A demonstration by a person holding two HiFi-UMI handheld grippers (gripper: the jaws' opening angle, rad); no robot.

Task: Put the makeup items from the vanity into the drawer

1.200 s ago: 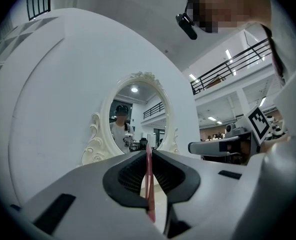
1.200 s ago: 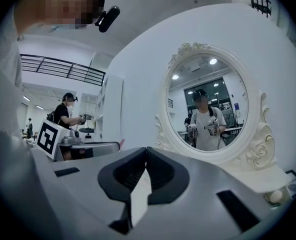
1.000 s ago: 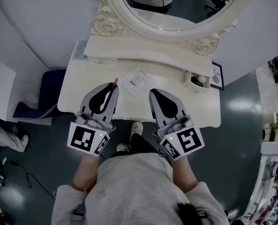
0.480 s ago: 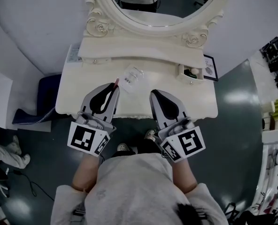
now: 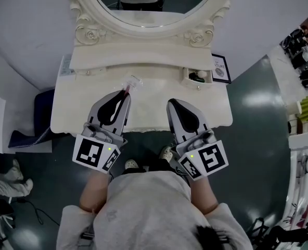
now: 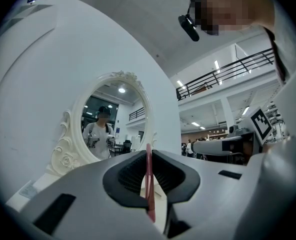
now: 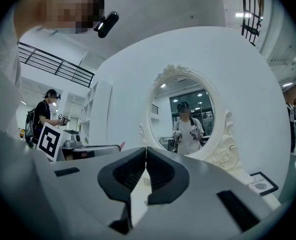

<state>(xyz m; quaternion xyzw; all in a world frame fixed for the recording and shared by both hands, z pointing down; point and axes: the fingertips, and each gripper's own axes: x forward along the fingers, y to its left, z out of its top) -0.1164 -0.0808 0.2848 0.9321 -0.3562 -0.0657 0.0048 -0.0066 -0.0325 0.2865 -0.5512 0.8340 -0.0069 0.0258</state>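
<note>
The cream vanity point(image 5: 73, 108) stands under an oval mirror point(image 5: 154, 4). My left gripper point(image 5: 126, 94) is over its top, shut on a thin red stick point(image 5: 127, 89) that pokes out past the tips. In the left gripper view the same red stick point(image 6: 149, 194) stands pinched between the jaws of the left gripper point(image 6: 149, 156). A clear plastic packet point(image 5: 131, 81) lies just beyond those tips. My right gripper point(image 5: 170, 103) hovers beside it, shut with nothing between its jaws, as the right gripper view shows point(image 7: 146, 151). A small drawer point(image 5: 188, 77) at the back right stands open with a white round item point(image 5: 200, 76) inside.
A framed sign point(image 5: 220, 69) leans at the vanity's back right corner, and a flat card point(image 5: 65, 65) lies at the back left. A dark blue object point(image 5: 39, 113) sits on the floor to the left. Shelves with goods point(image 5: 307, 51) stand at the far right.
The vanity has slid left and nearer in the head view. The clear packet now lies just past the left gripper's tips instead of to their right. Both grippers stay shut.
</note>
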